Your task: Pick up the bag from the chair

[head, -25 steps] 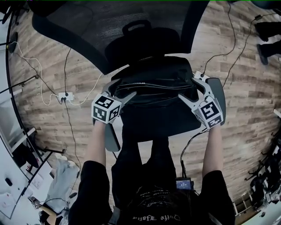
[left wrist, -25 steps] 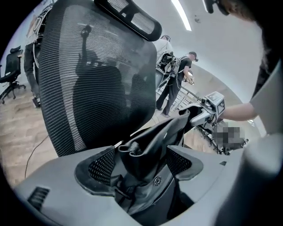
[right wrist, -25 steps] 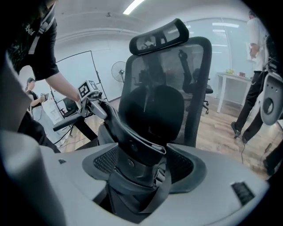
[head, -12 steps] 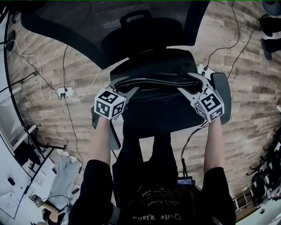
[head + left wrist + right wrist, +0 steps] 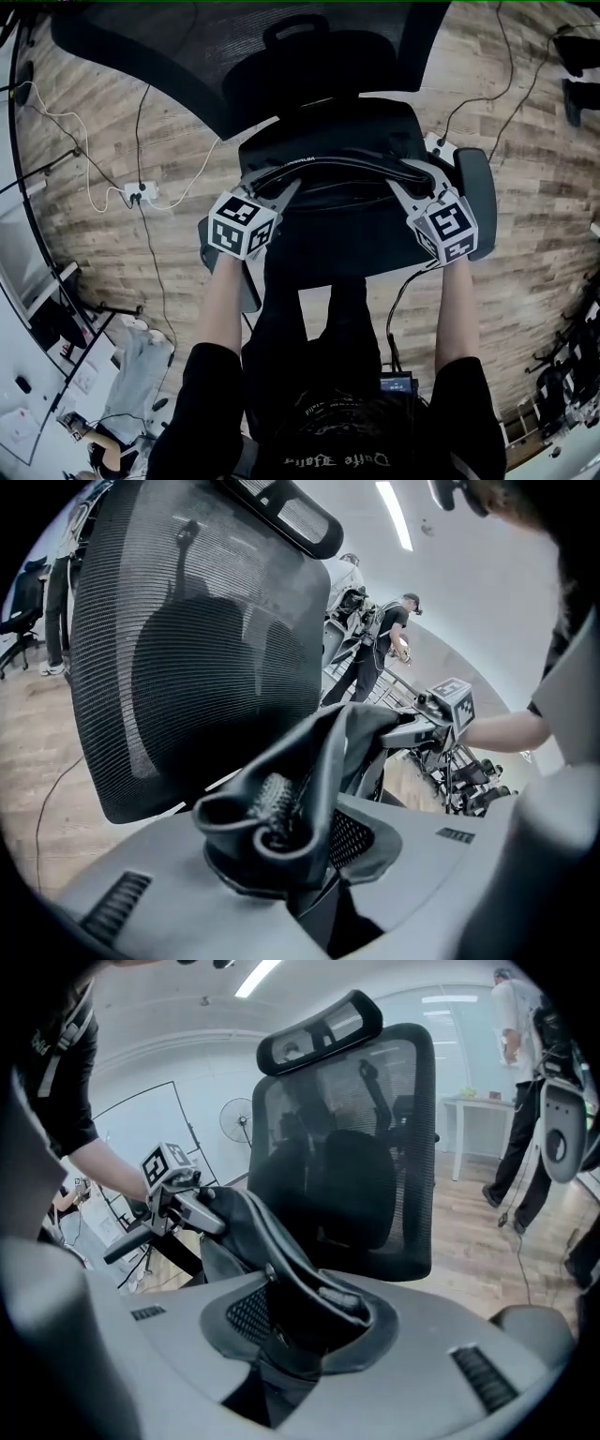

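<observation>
Since the earlier frame the bag (image 5: 328,178) has barely shifted. What moved is me: my left gripper (image 5: 275,185) and right gripper (image 5: 405,183) have crept in and down onto its two ends. Both pairs of jaws have just been closing, from wide apart to a pinch.

The bag lies lengthwise across the seat of the chair (image 5: 356,253), soft and dark. I judge it still rests there rather than hanging from me. My left jaws are clamped on the bunched fabric at its 9 o'clock end, and my right jaws are clamped on the fold at its 3 o'clock end. Each gripper view shows cloth squeezed between the jaws.

I hold it at both ends because it is limp. A single grip would probably let it sag or tip its contents, while two keep it level for the lift. I stand at the bag's 6 o'clock, leaning over the front of the seat, so both grippers point away from me and downward.

The mesh back (image 5: 234,66) rises at the bag's 12 o'clock, leaving straight up as the free way out.

The count:
- one bag
- one chair, with two armrests: one (image 5: 242,291) at 8 o'clock and one (image 5: 473,202) at 3 o'clock
- two grippers, each carrying one marker cube
- several cables trailing over the wooden floor (image 5: 525,281)
</observation>
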### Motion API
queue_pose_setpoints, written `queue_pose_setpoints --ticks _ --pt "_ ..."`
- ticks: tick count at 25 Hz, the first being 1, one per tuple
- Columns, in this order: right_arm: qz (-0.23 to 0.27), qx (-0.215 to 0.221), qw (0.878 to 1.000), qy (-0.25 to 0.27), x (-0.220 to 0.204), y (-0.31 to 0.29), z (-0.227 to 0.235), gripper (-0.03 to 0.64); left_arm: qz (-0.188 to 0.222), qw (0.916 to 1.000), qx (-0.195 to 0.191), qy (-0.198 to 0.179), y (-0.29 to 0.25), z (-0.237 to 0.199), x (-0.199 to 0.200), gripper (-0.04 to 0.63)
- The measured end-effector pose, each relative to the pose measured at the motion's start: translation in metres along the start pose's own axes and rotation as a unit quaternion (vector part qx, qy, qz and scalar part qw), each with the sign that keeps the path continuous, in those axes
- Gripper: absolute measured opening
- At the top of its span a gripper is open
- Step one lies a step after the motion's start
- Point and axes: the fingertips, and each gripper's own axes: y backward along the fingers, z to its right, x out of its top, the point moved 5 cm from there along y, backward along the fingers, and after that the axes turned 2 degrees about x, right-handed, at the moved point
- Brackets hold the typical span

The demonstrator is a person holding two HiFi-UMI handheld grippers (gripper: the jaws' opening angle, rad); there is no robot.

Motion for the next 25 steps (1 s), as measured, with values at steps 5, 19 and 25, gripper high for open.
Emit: queue_pose_setpoints --ticks 5,19,25 --pt "-0.003 -0.022 0.999 -0.026 0.000 0.014 -0.013 0.117 0.000 1.0000 0.008 0.005 0.012 0.012 0.000 0.089" --pt "0.030 -0.058 0.997 -0.044 0.028 0.053 -0.052 0.115 0.028 0.9991 0.032 0.003 0.066 0.038 0.014 0.089" --pt "0.040 -0.071 0.996 -0.042 0.047 0.079 -0.073 0.115 0.039 0.9984 0.040 -0.001 0.098 0.057 0.023 0.089"
